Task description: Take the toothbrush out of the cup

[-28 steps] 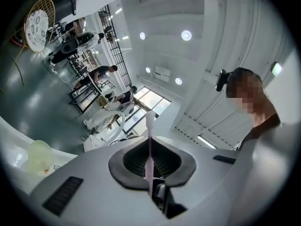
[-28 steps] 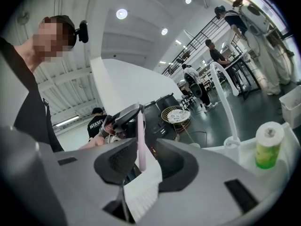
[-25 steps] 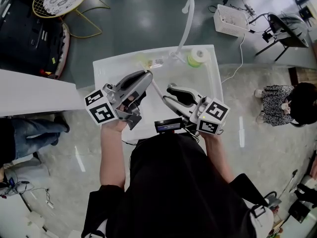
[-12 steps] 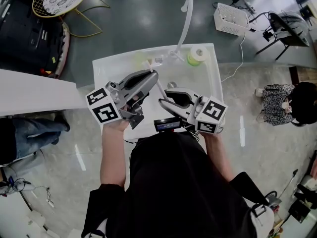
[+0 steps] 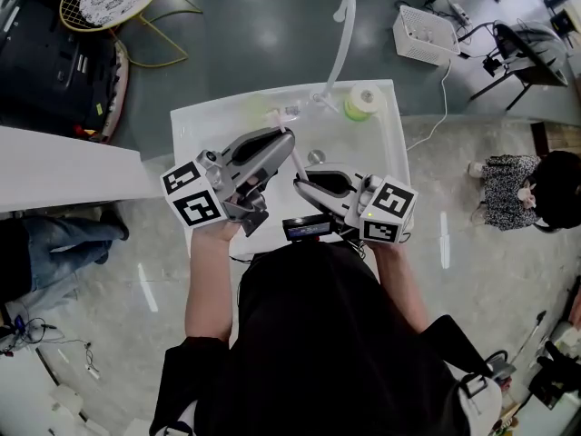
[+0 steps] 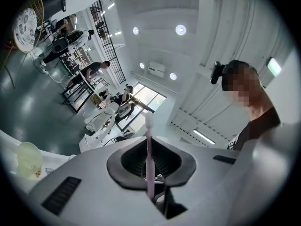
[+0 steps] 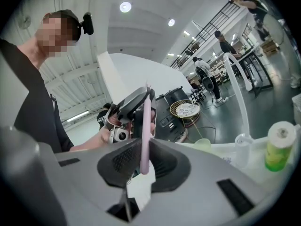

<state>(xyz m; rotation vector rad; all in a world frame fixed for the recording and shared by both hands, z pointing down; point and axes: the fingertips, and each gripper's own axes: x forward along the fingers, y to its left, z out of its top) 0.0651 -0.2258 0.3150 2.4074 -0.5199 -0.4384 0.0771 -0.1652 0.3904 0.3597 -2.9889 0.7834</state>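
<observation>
Pink and slim, the toothbrush [image 6: 149,154] is standing upright in the air, clear of the cup, and my left gripper [image 5: 289,137] is holding it. Those jaws are pressing together on its shaft, and the bristle head is sticking up past their tips. My right gripper [image 7: 143,161] is facing the left one, close to it. Its jaws have just been closing, and the brush's lower end [image 7: 145,126] is hanging between them. A little gap is showing at each side, so the pads are not gripping it. Seen from my head, the brush [image 5: 296,160] is bridging the two sets of jaws above the white bench [image 5: 195,125]. The pale-green cup [image 7: 202,145] is sitting on the bench beyond my right jaws and off to their right. A green bottle [image 7: 280,145] is standing further right, well apart from the brush.
</observation>
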